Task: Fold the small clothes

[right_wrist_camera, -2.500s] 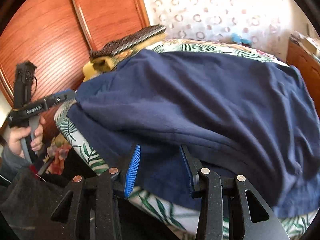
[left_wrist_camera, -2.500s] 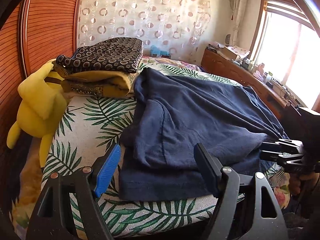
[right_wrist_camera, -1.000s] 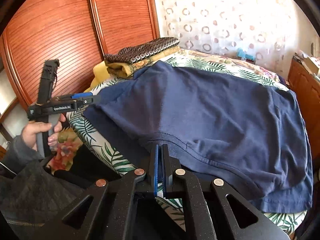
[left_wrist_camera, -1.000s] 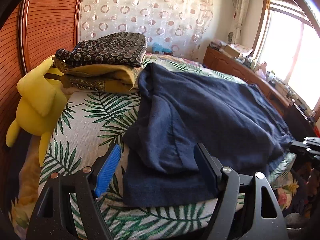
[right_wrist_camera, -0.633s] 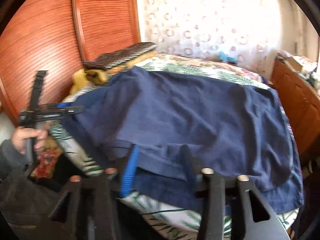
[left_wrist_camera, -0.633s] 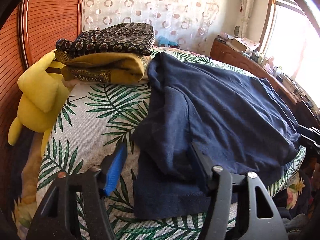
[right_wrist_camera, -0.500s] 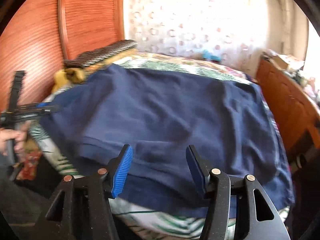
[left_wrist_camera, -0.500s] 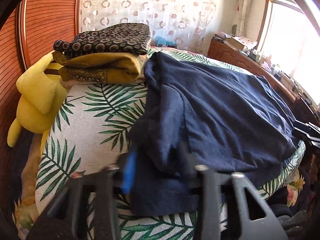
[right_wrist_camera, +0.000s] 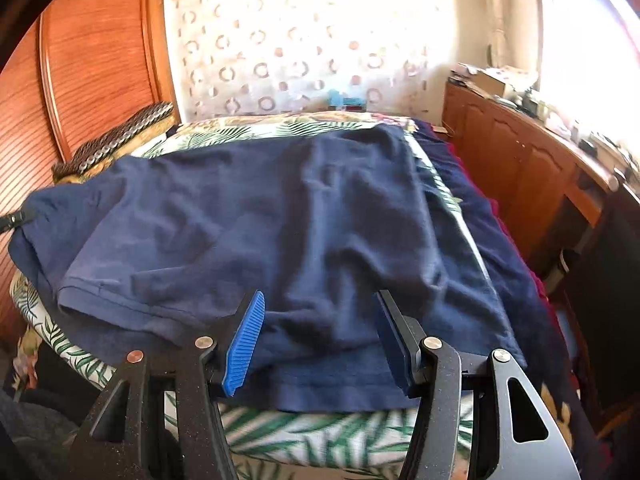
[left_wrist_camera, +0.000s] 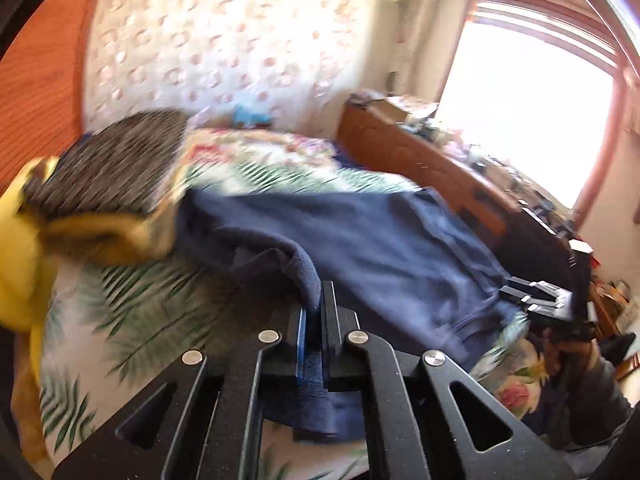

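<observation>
Closest to the left wrist camera, the left gripper [left_wrist_camera: 316,312] has its jaws pressed together on a raised fold of the navy shirt [left_wrist_camera: 380,248], pinching the cloth so that a ridge of it stands up between the fingers. Beyond that pinch the shirt spreads across the leaf-print bed cover [left_wrist_camera: 132,304], which shows bare to the left of the cloth. At the right edge of this view the right gripper [left_wrist_camera: 536,300] hovers by the shirt's far side, held in a hand [left_wrist_camera: 568,352].

From the right wrist camera, the right gripper [right_wrist_camera: 318,336] has its jaws spread wide, with the blue pad [right_wrist_camera: 244,344] on one side and nothing between them; the shirt's near hem [right_wrist_camera: 336,392] lies just past the fingertips, over the edge of the bed. The navy shirt [right_wrist_camera: 280,216] lies mostly flat and rumpled across the bed cover [right_wrist_camera: 320,436].

Farther back on the left, a stack of folded fabrics [left_wrist_camera: 108,184] sits touching the shirt's corner, with a yellow plush toy [left_wrist_camera: 20,256] beside it. A wooden cabinet [right_wrist_camera: 516,168] runs along the right, and a circle-patterned curtain [right_wrist_camera: 296,48] hangs behind the bed.
</observation>
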A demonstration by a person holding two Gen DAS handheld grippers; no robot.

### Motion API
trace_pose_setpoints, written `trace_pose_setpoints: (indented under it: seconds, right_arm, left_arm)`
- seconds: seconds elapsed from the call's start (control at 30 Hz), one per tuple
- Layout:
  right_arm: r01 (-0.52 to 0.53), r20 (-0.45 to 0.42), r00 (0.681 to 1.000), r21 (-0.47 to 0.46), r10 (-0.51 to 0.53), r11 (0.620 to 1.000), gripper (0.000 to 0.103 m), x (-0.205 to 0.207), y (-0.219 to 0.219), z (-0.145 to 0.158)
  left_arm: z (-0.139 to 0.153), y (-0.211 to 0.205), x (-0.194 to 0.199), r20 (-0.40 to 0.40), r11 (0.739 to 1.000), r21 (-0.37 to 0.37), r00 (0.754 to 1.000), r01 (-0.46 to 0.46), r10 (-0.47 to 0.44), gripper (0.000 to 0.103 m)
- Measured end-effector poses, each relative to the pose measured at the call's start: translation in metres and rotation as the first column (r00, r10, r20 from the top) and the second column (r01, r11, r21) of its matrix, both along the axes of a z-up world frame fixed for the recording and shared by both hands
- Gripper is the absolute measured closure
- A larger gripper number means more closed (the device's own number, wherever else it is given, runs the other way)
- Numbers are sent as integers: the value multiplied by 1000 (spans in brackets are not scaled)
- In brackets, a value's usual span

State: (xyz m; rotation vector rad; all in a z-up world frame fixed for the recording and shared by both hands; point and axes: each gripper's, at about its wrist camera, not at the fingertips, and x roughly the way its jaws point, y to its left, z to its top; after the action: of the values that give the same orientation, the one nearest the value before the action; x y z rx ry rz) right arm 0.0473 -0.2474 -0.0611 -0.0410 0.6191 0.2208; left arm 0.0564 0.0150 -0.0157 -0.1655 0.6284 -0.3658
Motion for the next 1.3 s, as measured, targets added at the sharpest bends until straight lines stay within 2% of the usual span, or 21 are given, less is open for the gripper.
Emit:
trace_pose_setpoints:
  seconds: [0.07, 0.17, 0.4, 0.57, 0.7, 0.77, 0.83, 0.9, 0.93, 0.97, 1.1, 1.3]
  right_arm:
    - [10, -9, 1000, 4, -10, 1000, 35, -3, -7, -1]
    - [37, -8, 999, 1, -37, 999, 33, -5, -15, -2]
    - [87, 16, 996, 6, -87, 996, 32, -12, -39, 3]
    - [100, 41, 994, 22, -100, 995, 32, -23, -53, 9]
    - [123, 61, 990, 41, -125, 992, 32, -37, -67, 13]
    - [137, 68, 988, 53, -140, 989, 32, -42, -74, 16]
    - [148, 69, 986, 60, -152, 987, 32, -43, -80, 17]
    - [151, 69, 986, 61, -155, 987, 32, -44, -84, 15]
    - [147, 68, 986, 60, -151, 987, 32, -43, -84, 13]
    - [149, 66, 986, 57, -152, 987, 32, -42, -85, 12]
    - [146, 58, 987, 46, -149, 988, 32, -30, -84, 11]
    - [107, 59, 992, 41, -109, 993, 32, -4, -77, 16]
  left_arm:
    - [14, -25, 11, 21, 999, 4, 998, 54, -54, 97]
    - [32, -64, 30, 43, 991, 30, 991, 129, -131, 97]
    - [57, -155, 68, 45, 952, 91, 954, 291, -296, 97]
    - [77, -214, 78, 48, 913, 110, 916, 392, -399, 97]
    - [89, -244, 83, 49, 886, 103, 887, 452, -459, 97]
    - [85, -255, 89, 21, 877, 82, 879, 473, -476, 97]
    - [78, -261, 94, -16, 875, 91, 880, 475, -476, 97]
    - [70, -263, 97, -24, 875, 104, 880, 473, -473, 90]
    - [66, -260, 99, -29, 876, 109, 883, 470, -469, 72]
    - [63, -255, 101, -27, 879, 111, 885, 464, -464, 59]
    - [55, -237, 108, -23, 894, 129, 903, 429, -430, 55]
    - [27, -186, 124, -49, 928, 193, 948, 319, -316, 55]
